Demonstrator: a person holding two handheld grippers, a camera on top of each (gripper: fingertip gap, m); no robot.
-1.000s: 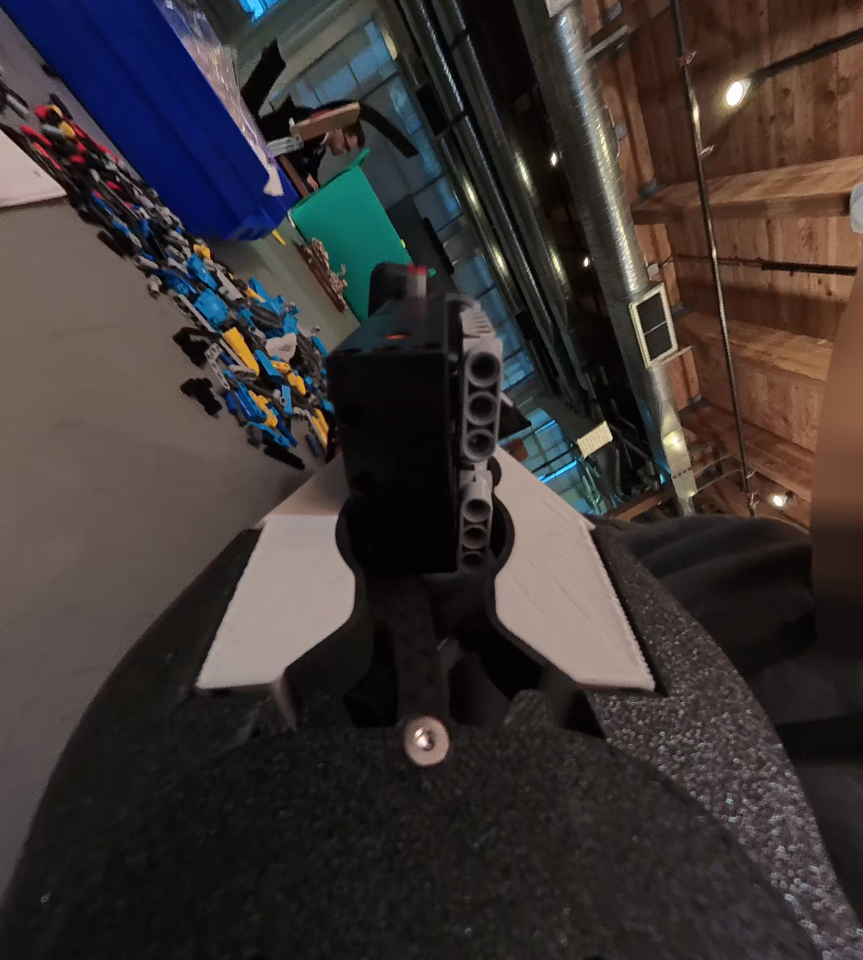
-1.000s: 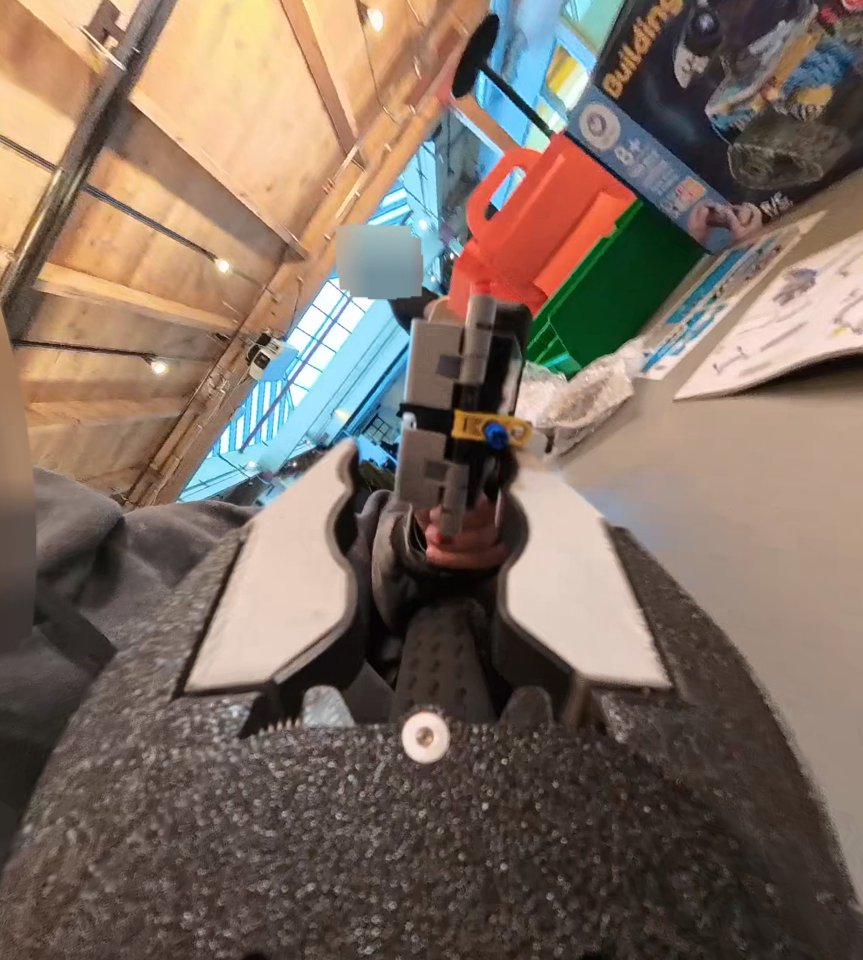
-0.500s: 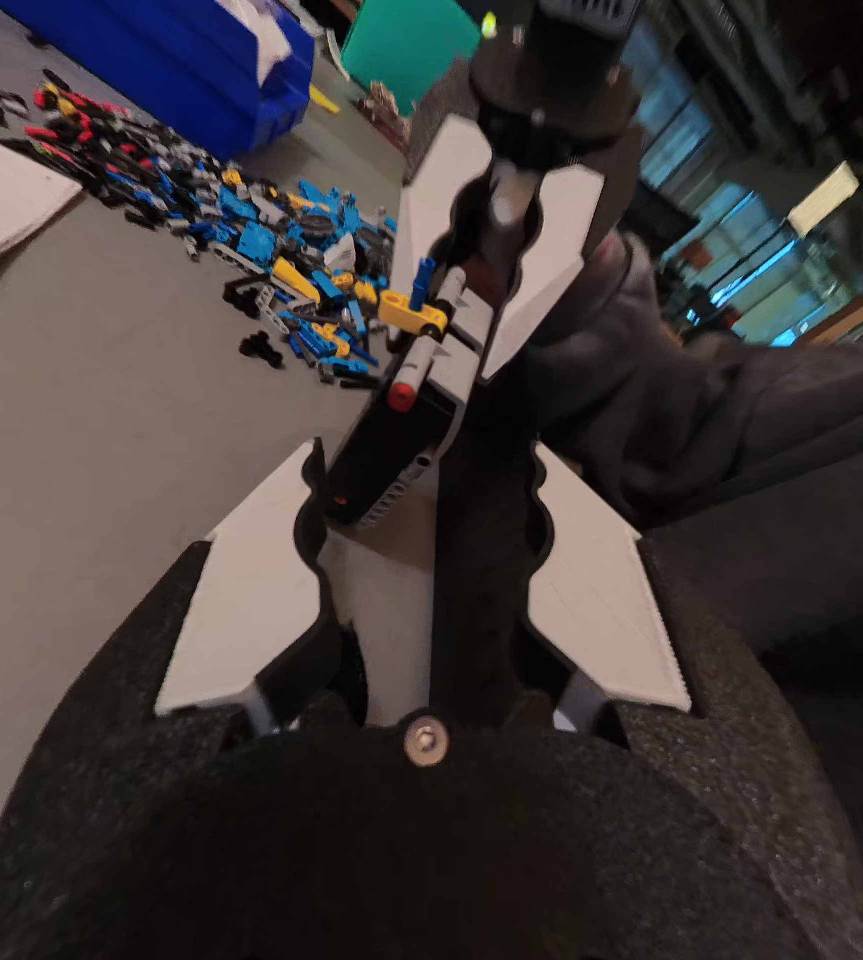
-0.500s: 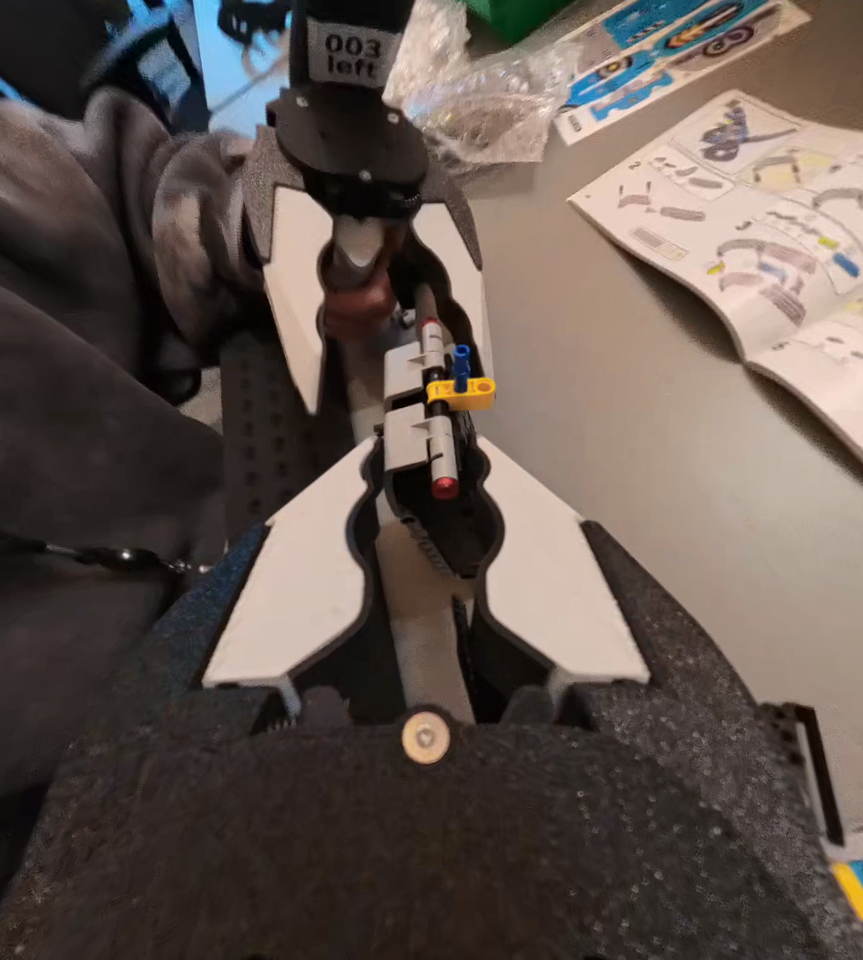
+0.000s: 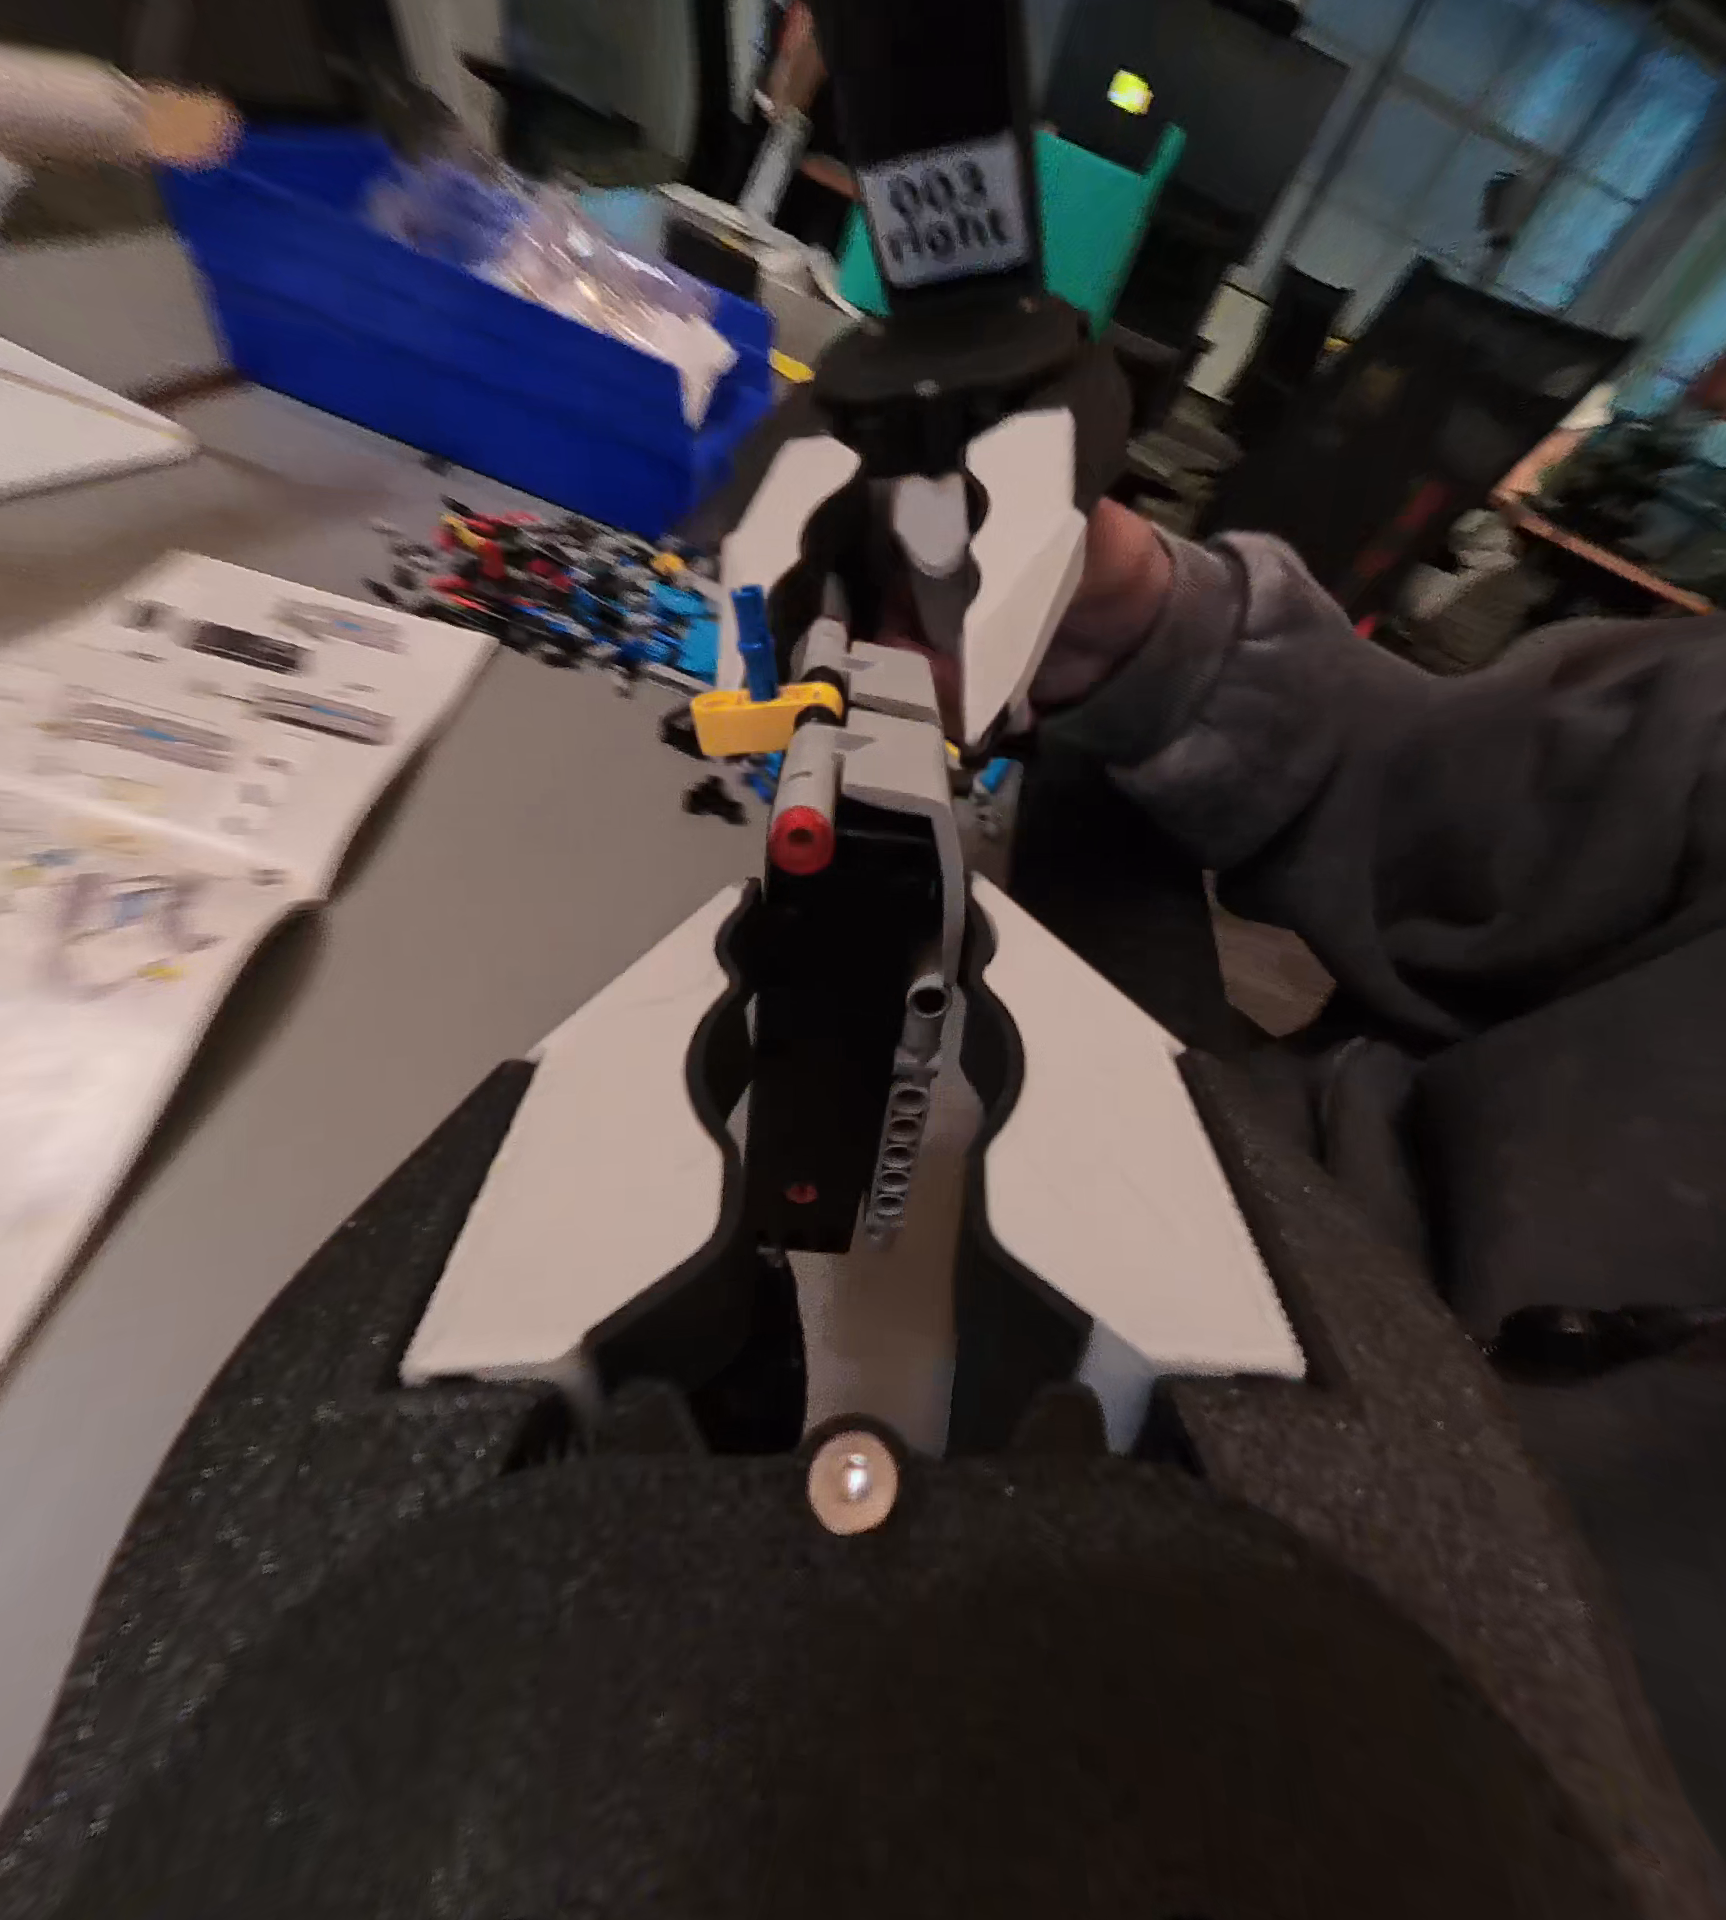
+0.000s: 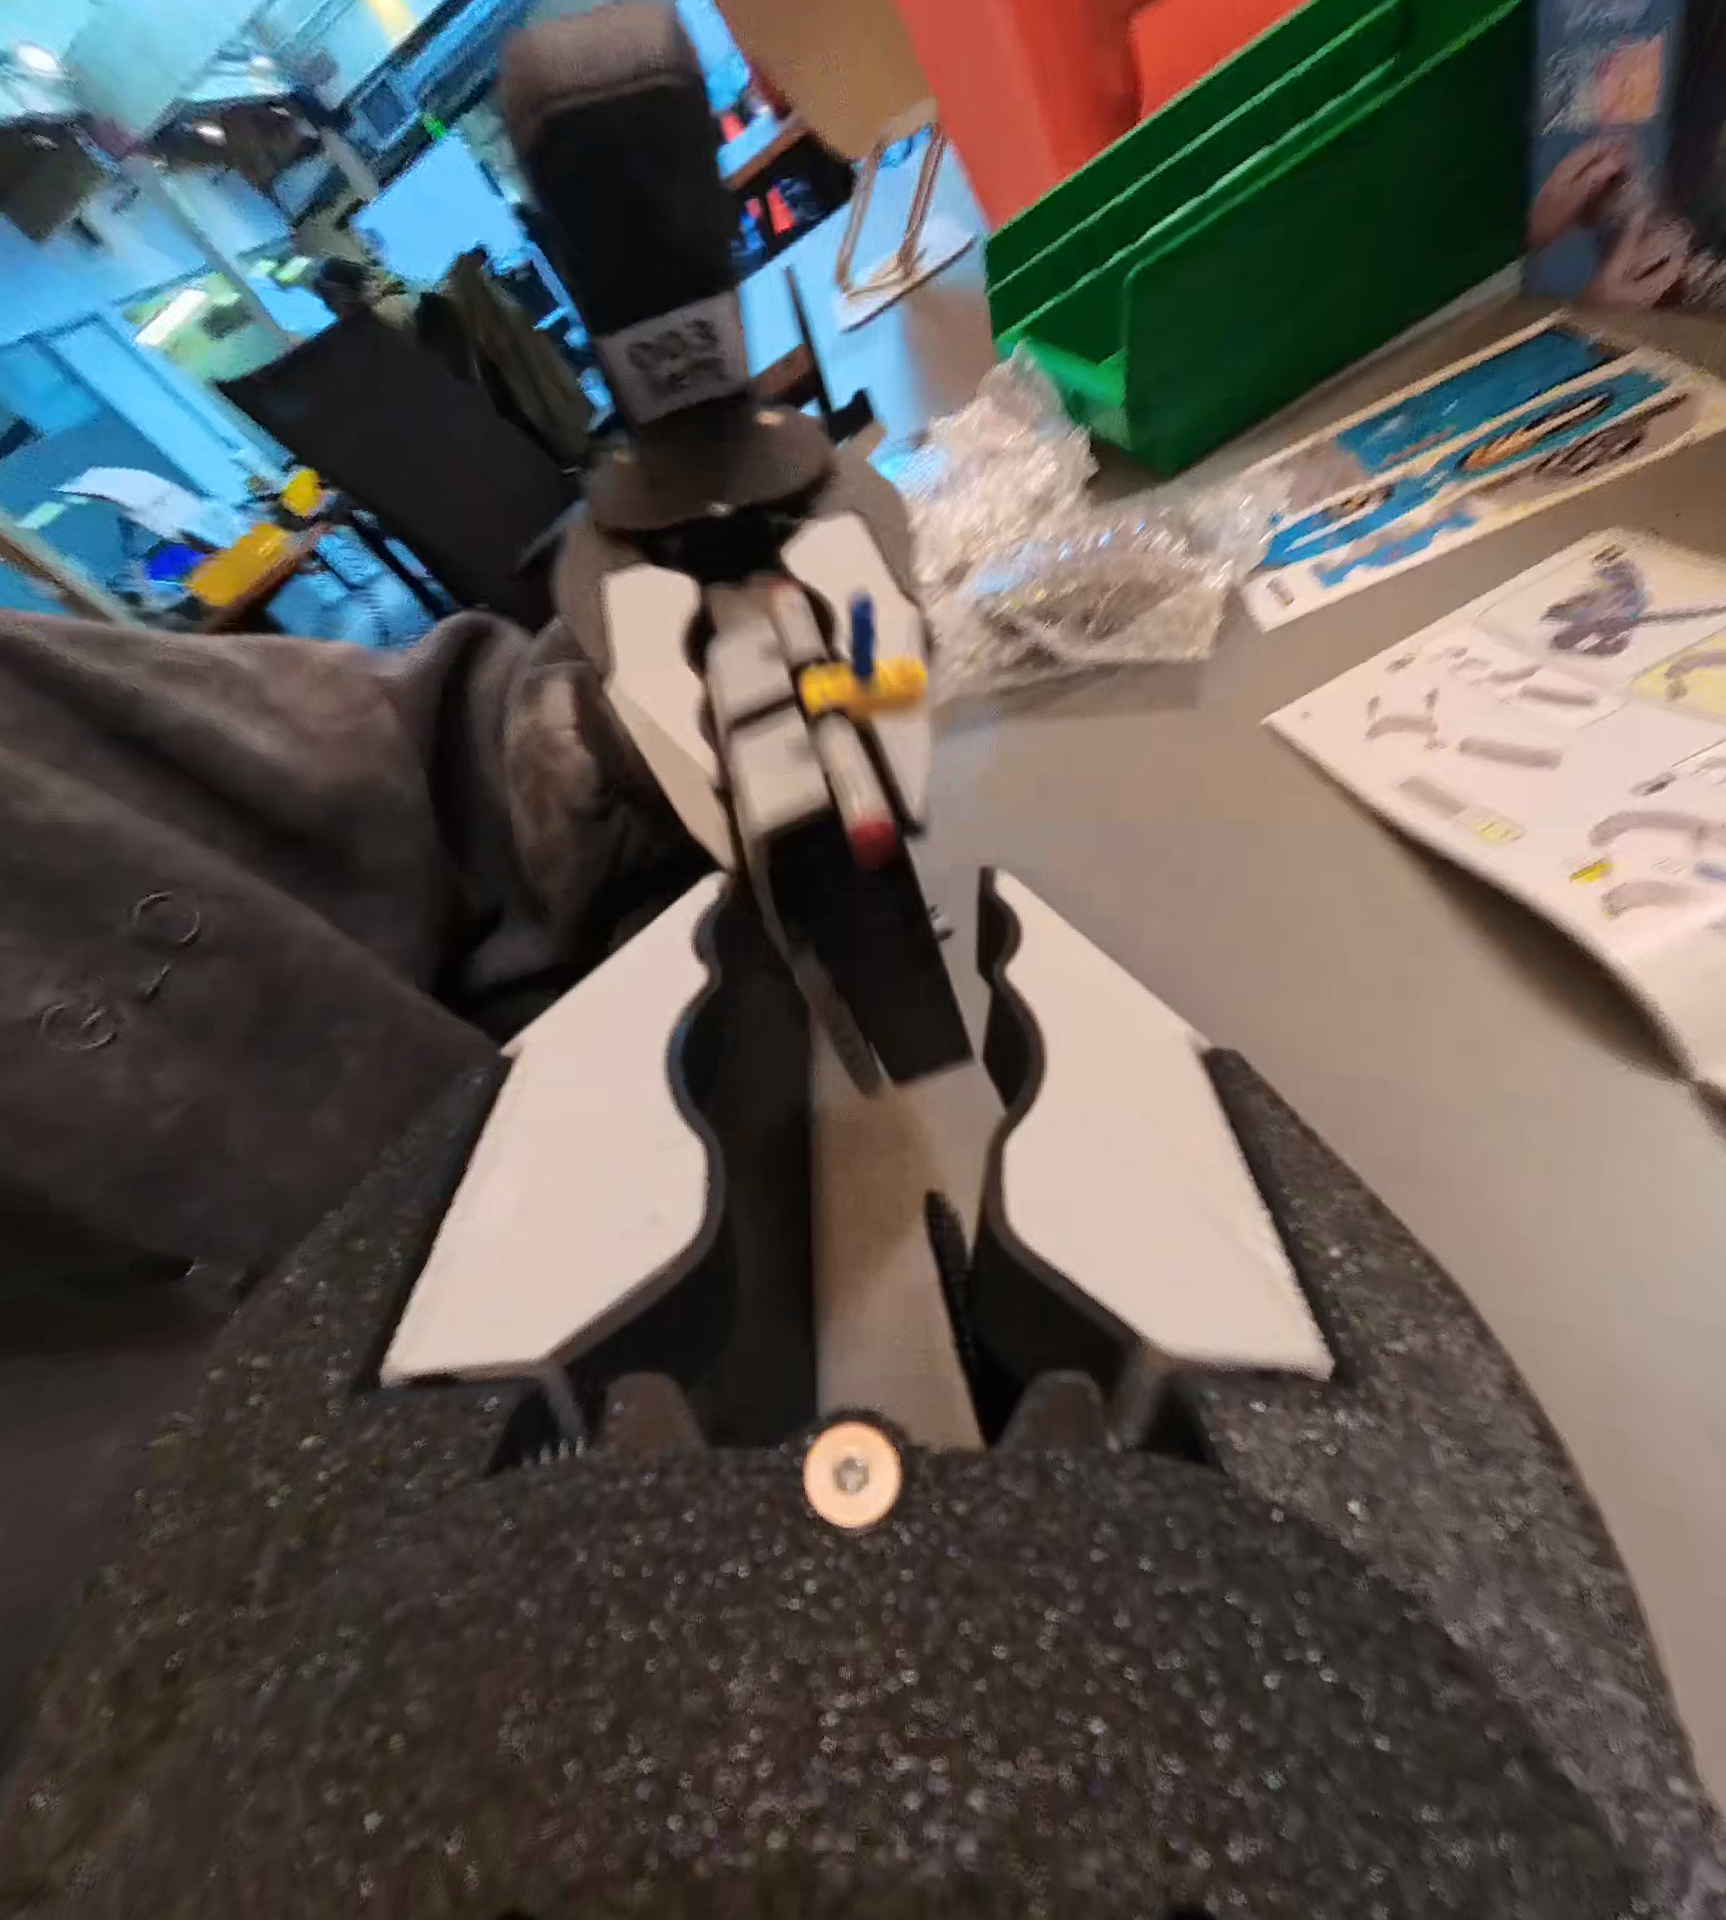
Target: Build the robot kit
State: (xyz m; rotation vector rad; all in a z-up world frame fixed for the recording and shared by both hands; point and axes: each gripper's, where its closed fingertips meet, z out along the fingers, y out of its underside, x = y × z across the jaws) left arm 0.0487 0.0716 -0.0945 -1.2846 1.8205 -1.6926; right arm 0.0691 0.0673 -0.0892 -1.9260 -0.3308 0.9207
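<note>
A toy-brick assembly (image 5: 838,1039) has a black block, a grey holed beam, grey panels, a red-tipped axle and a yellow connector with a blue pin. My left gripper (image 5: 854,904) is shut on its black block. In the right wrist view the assembly (image 6: 880,956) hangs tilted between the spread fingers of my right gripper (image 6: 854,883), which is open and does not pinch it. The right gripper (image 5: 880,675) faces the left one around the grey-panel end. The left gripper (image 6: 823,831) also shows in the right wrist view, closed on the assembly. Both views are blurred.
An open instruction booklet (image 5: 163,779) lies on the grey table (image 5: 485,987), also in the right wrist view (image 6: 1617,831). Behind are loose bricks (image 5: 568,603) and a blue bin (image 5: 485,353). A green bin (image 6: 1254,270), crumpled plastic bags (image 6: 1035,551) and a grey sleeve (image 5: 1358,779) are close by. The tips of both grippers are at nearly the same place.
My left gripper, wide open half a second ago, has closed on the black block. My right gripper has opened off it. Both views swung down from the ceiling to the table.
</note>
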